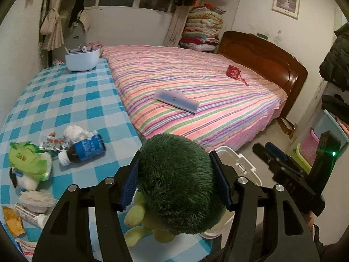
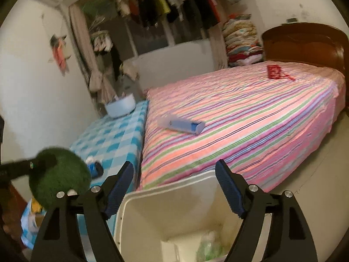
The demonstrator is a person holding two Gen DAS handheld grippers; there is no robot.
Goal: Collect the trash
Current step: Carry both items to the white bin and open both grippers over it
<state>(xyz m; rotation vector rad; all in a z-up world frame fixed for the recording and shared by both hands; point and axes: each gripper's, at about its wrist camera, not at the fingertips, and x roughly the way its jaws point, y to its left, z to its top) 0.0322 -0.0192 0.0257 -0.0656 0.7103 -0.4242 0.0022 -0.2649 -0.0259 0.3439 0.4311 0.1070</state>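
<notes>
Striped bed (image 1: pixel 196 91) with wooden headboard (image 1: pixel 268 65) beside checkered table (image 1: pixel 65 100); white walls (image 1: pixel 19 50).

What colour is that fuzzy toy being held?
Dark green plush toy with lighter green limbs; left wrist view.

Bedroom around you: striped bed, checked table, wall of hanging clothes.

To your right lies the bed (image 1: pixel 196 91) under a pink striped sheet, with a pale flat box (image 1: pixel 176 100) lying on it near the middle and a red pouch (image 1: pixel 233 72) farther off toward the wooden headboard (image 1: pixel 266 59). A stack of folded quilts (image 1: pixel 202 28) stands at the far corner. On the far end of the blue checked tablecloth (image 1: pixel 72 96) sits a light blue tub (image 1: pixel 82 59). A framed picture (image 1: pixel 286 2) hangs on the right wall.
</notes>
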